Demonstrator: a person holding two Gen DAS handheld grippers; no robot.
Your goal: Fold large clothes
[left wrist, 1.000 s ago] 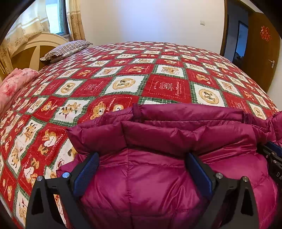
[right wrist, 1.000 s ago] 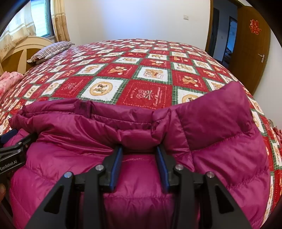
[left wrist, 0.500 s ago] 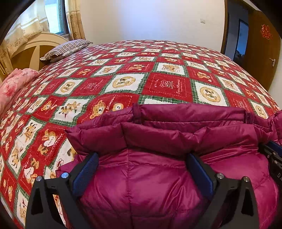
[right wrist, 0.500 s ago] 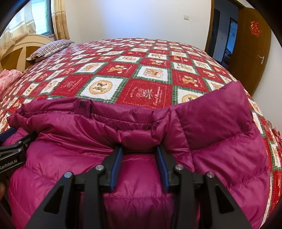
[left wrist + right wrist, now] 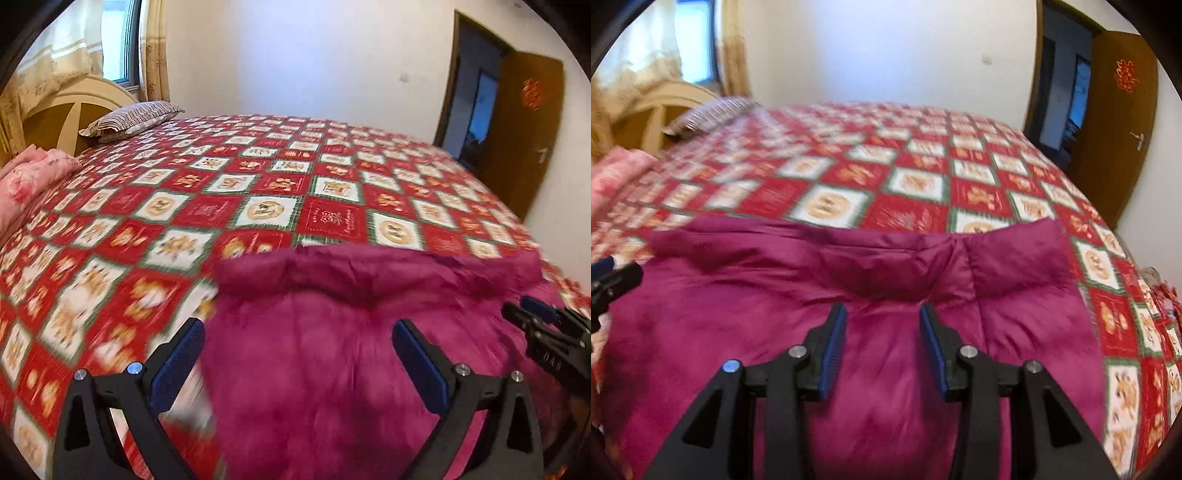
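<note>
A magenta puffer jacket lies folded on the bed near its front edge; it also shows in the right wrist view. My left gripper is open wide above the jacket's left part, holding nothing. My right gripper is open above the jacket's middle, its fingers apart and clear of the fabric. The right gripper shows at the right edge of the left wrist view. The left gripper shows at the left edge of the right wrist view. Both views are motion-blurred.
The bed is covered with a red, white and green patchwork quilt. A striped pillow and a wooden headboard are at far left, pink bedding beside them. A brown door stands open at right.
Both grippers have lifted up and back from the jacket. The right gripper has opened wider and let go of the fabric. The jacket stays on the bed.
</note>
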